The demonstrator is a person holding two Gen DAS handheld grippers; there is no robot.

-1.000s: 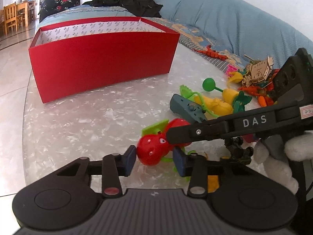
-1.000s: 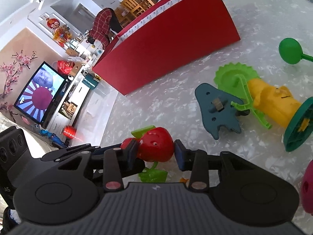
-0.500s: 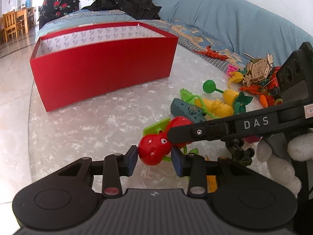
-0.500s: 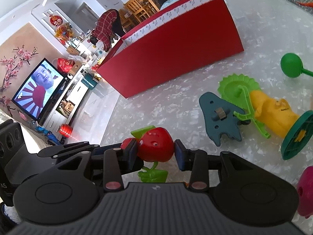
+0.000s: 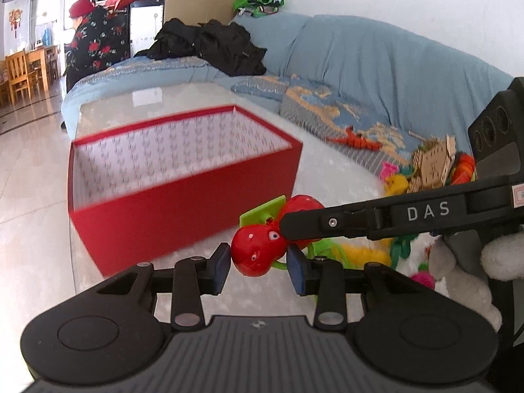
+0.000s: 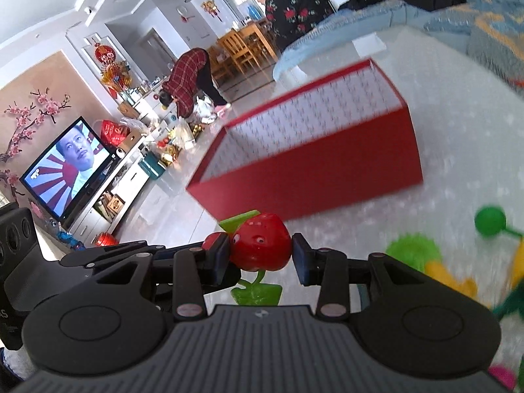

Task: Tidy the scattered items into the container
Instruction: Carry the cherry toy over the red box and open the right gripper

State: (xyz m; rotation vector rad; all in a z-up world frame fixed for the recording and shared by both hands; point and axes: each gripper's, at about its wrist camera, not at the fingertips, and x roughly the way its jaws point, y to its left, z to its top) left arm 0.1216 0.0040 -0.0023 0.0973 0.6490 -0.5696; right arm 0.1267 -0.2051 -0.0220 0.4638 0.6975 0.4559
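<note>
- Red cherry toy [image 5: 257, 253] w/ two round heads + green leaf, held off the table [image 5: 196, 255] by both grippers at once.
- Left gripper [image 5: 258, 262]: blue pads clamped on the near cherry head, one pad each side.
- Right gripper [image 6: 260, 255]: pads clamped on the other head, seen in right wrist view; green stem + leaf base hang below the jaws.
- In left wrist view the right gripper's finger crosses in from the right, over the far head.
- Red box [image 5: 183, 203], open top, patterned white lining, sits on the table far-left of the toy; nothing seen inside.
- Toy is near the box's right front corner, apart from it, not over the opening.
- Toy pile [image 5: 425, 170] at right: yellow + green bits, wooden model; blurred.
- Green ball-on-stick toy [image 6: 489, 221] on table at right, in right wrist view.
- Blue sofa [image 5: 376, 75] behind the table, black clothes [image 5: 213, 46] heaped on it.
</note>
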